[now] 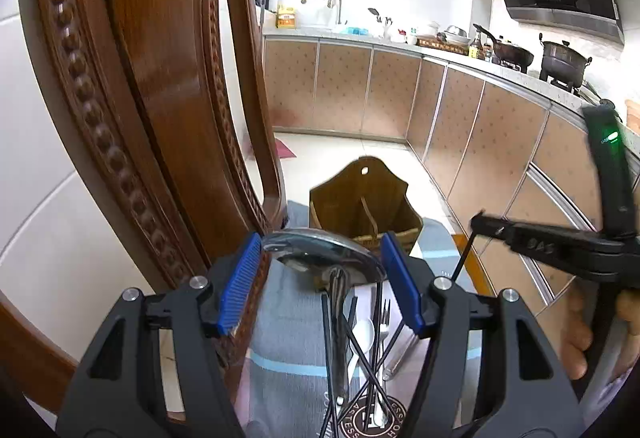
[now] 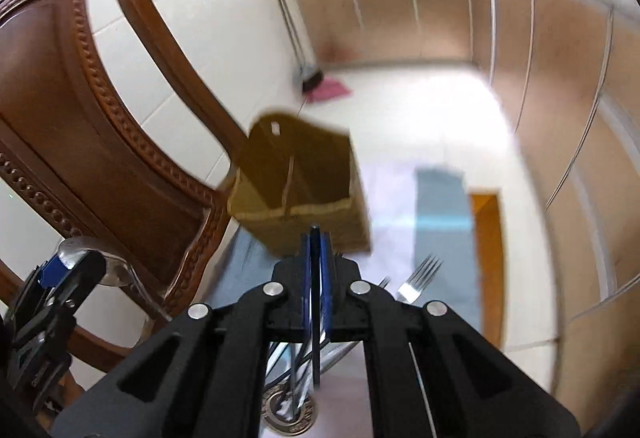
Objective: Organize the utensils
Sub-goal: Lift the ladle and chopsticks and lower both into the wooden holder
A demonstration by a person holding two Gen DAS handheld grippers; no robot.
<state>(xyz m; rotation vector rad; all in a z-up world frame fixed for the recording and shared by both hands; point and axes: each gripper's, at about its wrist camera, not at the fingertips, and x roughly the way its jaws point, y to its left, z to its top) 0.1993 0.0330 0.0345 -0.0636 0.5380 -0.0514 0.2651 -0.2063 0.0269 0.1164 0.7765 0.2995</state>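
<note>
The ladle (image 1: 320, 250) sits crosswise between the left gripper's (image 1: 320, 270) blue pads (image 1: 240, 278), which clamp its bowl; the bowl lies at twelve o'clock and the handle runs down toward six. One black chopstick (image 2: 316, 302) is pinched in the right gripper (image 2: 317, 278), whose fingers are pressed closed on it, long axis twelve to six. Below lie more chopsticks (image 1: 372, 350), a fork (image 2: 420, 276) with tines toward one o'clock, and a white spoon (image 1: 362, 338). The brown holder (image 1: 364, 206) stands at twelve, the wooden chair (image 1: 152, 78) at ten.
</note>
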